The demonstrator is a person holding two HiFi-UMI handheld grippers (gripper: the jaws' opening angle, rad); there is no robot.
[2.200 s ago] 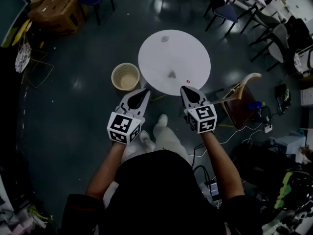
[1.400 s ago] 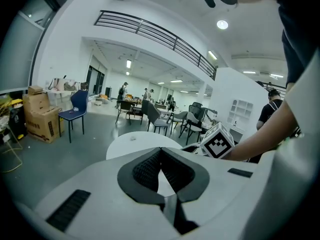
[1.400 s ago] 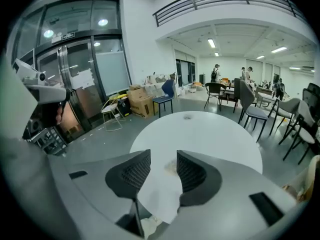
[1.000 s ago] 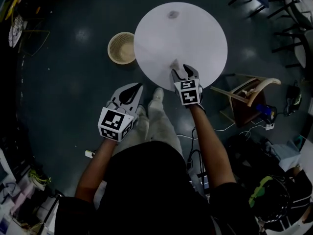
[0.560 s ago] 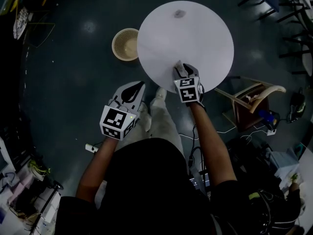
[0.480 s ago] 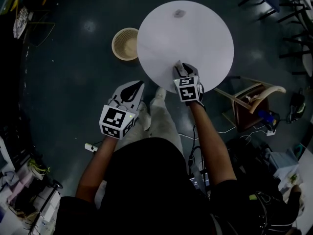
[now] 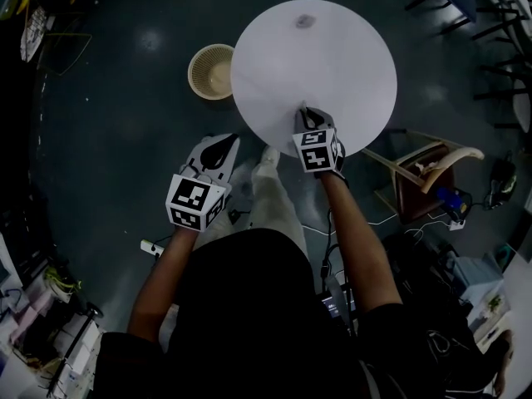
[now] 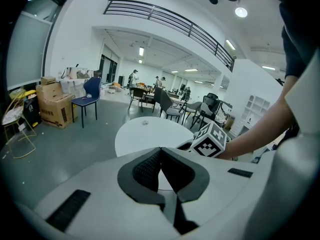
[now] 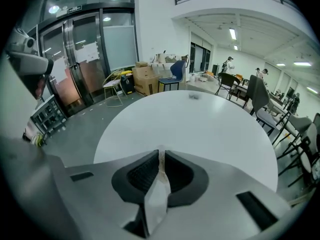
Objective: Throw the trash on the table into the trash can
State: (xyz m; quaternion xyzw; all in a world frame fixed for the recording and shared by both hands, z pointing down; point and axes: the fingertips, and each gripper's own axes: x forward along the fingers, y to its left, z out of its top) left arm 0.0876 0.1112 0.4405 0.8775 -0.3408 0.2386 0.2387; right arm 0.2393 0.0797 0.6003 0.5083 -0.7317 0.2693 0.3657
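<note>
A round white table (image 7: pixel 349 56) bears a small grey scrap of trash (image 7: pixel 304 22) at its far side. My right gripper (image 7: pixel 305 113) rests at the table's near edge. Its jaws have just been closing and now pinch a white crumpled paper (image 9: pixel 159 191), which stands pressed between the pads (image 9: pixel 148 171). The far scrap (image 9: pixel 193 96) also shows beyond it on the table (image 9: pixel 200 129). My left gripper (image 7: pixel 220 145) hangs off the table to the left, shut with nothing in it (image 8: pixel 160 152). A tan wicker trash can (image 7: pixel 210 71) stands on the floor left of the table.
A wooden chair (image 7: pixel 424 169) stands right of the table, with cables on the floor around it. The person's legs and shoes (image 7: pixel 268 158) are below the table's near edge. Chairs (image 8: pixel 90 91) and cardboard boxes (image 8: pixel 52 106) stand farther off.
The right gripper's jaws have closed on the crumpled paper at the table's near edge. The left gripper has sunk slightly and stays shut.
</note>
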